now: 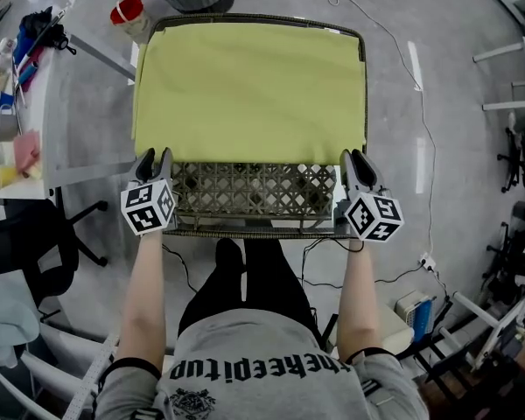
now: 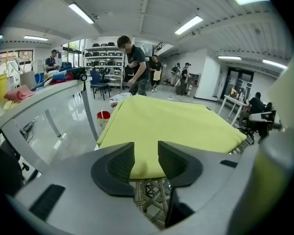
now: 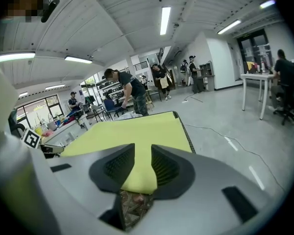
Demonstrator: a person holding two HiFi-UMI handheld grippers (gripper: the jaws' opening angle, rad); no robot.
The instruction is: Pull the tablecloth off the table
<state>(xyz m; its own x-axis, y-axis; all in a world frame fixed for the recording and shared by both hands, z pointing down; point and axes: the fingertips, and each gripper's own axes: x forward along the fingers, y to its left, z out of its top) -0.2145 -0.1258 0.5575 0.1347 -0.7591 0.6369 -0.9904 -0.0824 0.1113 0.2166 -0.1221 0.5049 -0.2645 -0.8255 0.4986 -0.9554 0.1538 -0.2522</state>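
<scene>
The tablecloth [image 1: 249, 90], a smooth yellow-green rectangle, is spread across the woven-lattice table [image 1: 245, 191] at upper centre. At its near corners the left gripper [image 1: 155, 157] and right gripper [image 1: 353, 158] are held, jaws parted, nothing clamped.

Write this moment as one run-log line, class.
tablecloth: spread on table | left gripper: fingers apart at near-left corner | right gripper: fingers apart at near-right corner

White desk [image 1: 79, 121] just left of table [image 1: 245, 191]
</scene>
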